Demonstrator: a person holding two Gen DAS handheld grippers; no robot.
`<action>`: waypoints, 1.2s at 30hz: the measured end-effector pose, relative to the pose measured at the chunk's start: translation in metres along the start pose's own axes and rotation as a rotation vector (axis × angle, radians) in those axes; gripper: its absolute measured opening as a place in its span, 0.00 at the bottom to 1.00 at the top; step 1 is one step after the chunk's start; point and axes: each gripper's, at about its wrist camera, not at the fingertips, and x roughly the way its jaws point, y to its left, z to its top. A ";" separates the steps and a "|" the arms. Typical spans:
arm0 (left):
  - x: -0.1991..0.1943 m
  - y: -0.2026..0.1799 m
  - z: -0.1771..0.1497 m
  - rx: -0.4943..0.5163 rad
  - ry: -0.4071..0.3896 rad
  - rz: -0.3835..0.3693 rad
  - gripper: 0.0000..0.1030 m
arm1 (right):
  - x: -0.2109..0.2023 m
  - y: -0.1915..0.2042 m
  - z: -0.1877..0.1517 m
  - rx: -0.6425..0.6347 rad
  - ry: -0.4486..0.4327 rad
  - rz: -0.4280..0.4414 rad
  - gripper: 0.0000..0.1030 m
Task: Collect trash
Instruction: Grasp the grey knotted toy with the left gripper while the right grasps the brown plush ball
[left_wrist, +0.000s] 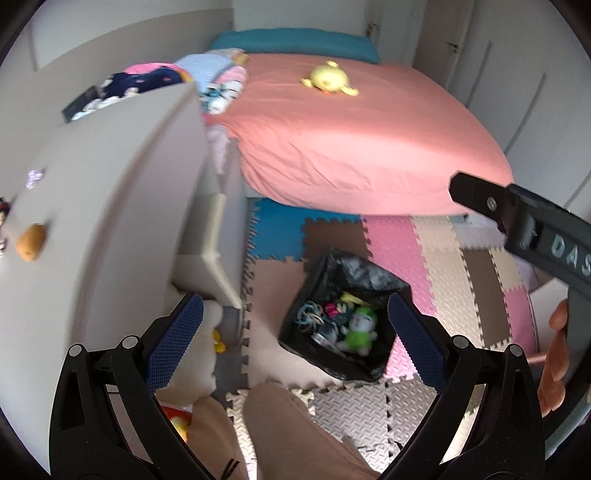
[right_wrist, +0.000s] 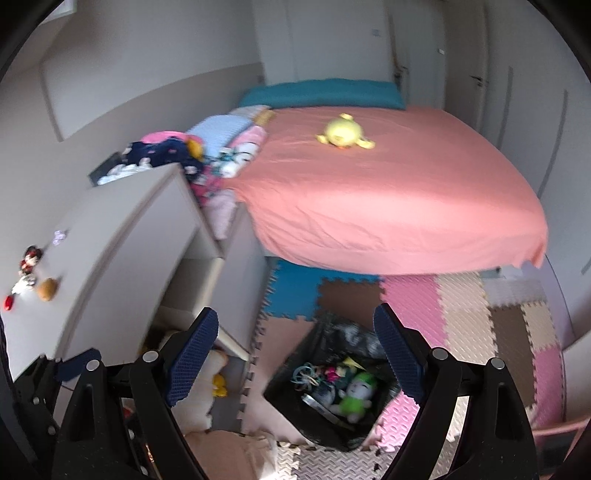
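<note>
On the foam floor mat, a black trash bag is seen open, with a green doll and tangled bits inside. Both the left claw and right claw are held spread above it, nothing pinched.

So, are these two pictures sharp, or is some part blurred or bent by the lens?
Left wrist view: the grey cabinet is smeared by motion, the bed edge curves from the fisheye, and the bin bag is fairly sharp. Right wrist view: the same cabinet is blurred, and the yellow plush is soft.
</note>
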 end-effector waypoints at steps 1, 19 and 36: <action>-0.004 0.011 0.002 -0.014 -0.007 0.015 0.94 | 0.000 0.012 0.004 -0.023 -0.004 0.014 0.84; -0.060 0.235 -0.015 -0.329 -0.060 0.268 0.94 | 0.025 0.224 0.031 -0.313 0.011 0.256 0.84; -0.057 0.362 -0.045 -0.566 -0.057 0.335 0.94 | 0.098 0.367 -0.003 -0.491 0.139 0.403 0.82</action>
